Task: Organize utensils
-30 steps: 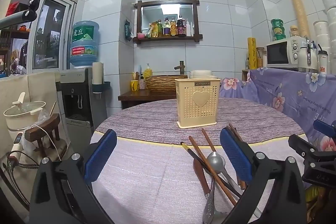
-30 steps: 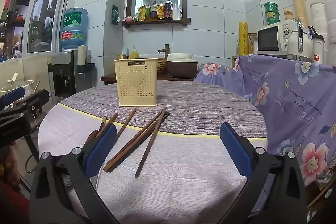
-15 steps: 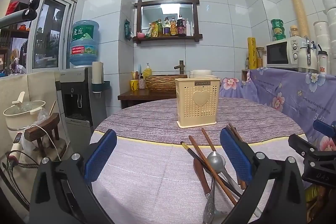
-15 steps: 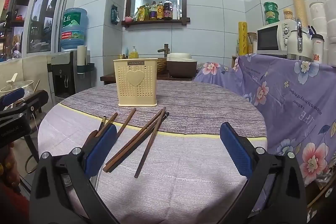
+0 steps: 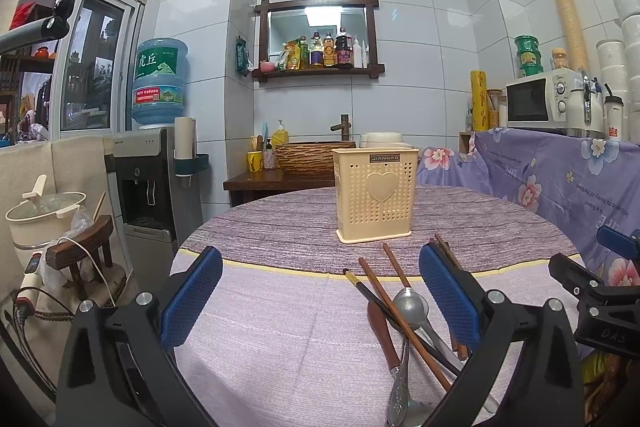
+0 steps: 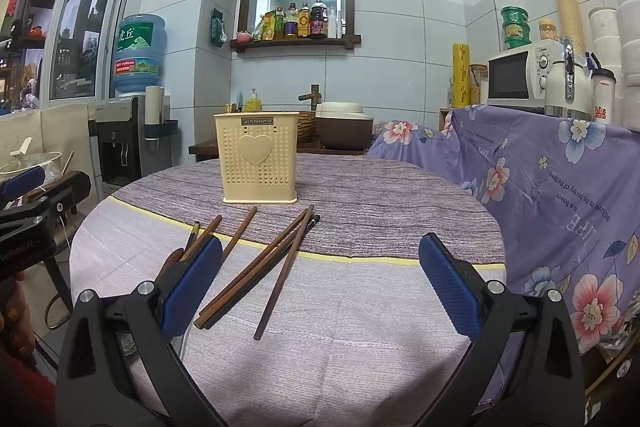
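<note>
1. The cream holder (image 5: pixel 374 195) stands upright mid-desk (image 5: pixel 280 307); perforated plastic, likely light and apt to tip.
2. The chopsticks (image 6: pixel 256 267) lie scattered before it: stiff, thin, probably slippery; grip mid-shaft.
3. The metal spoon (image 5: pixel 408 307) lies among them, its handle partly cut off.
4. Left gripper (image 5: pixel 320 291) and right gripper (image 6: pixel 320 283): jaws wide, empty.

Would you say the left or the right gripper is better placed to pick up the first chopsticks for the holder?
Probably the right gripper: its open jaws frame the chopsticks, with the holder straight ahead. The left gripper, also open, has most utensils off toward its right jaw.
</note>
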The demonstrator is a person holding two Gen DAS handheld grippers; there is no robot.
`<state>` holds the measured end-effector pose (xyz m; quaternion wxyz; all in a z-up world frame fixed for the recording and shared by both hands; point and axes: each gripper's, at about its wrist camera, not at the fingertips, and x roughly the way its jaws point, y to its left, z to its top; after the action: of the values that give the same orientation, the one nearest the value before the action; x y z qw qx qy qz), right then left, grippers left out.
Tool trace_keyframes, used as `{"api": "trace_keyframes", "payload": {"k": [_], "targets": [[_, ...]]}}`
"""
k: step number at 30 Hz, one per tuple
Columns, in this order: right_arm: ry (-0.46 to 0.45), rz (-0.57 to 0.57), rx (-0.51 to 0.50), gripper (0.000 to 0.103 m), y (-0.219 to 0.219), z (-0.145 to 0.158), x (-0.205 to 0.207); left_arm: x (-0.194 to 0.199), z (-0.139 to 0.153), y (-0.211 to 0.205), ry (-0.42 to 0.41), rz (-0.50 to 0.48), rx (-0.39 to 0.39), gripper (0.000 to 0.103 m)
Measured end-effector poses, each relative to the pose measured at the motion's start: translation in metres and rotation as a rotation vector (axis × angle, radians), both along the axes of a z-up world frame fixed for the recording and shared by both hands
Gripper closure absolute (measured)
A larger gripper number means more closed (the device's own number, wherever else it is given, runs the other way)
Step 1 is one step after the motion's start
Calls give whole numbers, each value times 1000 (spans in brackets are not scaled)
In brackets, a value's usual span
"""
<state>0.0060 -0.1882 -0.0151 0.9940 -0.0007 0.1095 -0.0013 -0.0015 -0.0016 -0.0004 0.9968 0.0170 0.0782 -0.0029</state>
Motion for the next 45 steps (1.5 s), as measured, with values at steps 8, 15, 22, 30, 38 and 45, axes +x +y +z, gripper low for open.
{"api": "trace_keyframes", "payload": {"k": [8, 15, 22, 30, 38, 45], "targets": [[0, -1, -2, 6, 0, 0, 0, 0, 0, 0, 0, 0, 0, 5], [-1, -3, -3, 6, 1, 1, -2, 0, 1, -1, 0, -1, 0, 5], [-4, -5, -5, 6, 1, 1, -3, 0, 0, -6, 0, -3, 1, 5], [-5, -6, -4, 6, 1, 3, -3, 0, 1, -6, 1, -2, 2, 5], [-5, -7, -5, 6, 1, 2, -3, 0, 1, -5, 1, -5, 2, 5], [-1, -6, -2, 6, -1, 5, -1, 0, 2, -7, 1, -7, 4, 5]]}}
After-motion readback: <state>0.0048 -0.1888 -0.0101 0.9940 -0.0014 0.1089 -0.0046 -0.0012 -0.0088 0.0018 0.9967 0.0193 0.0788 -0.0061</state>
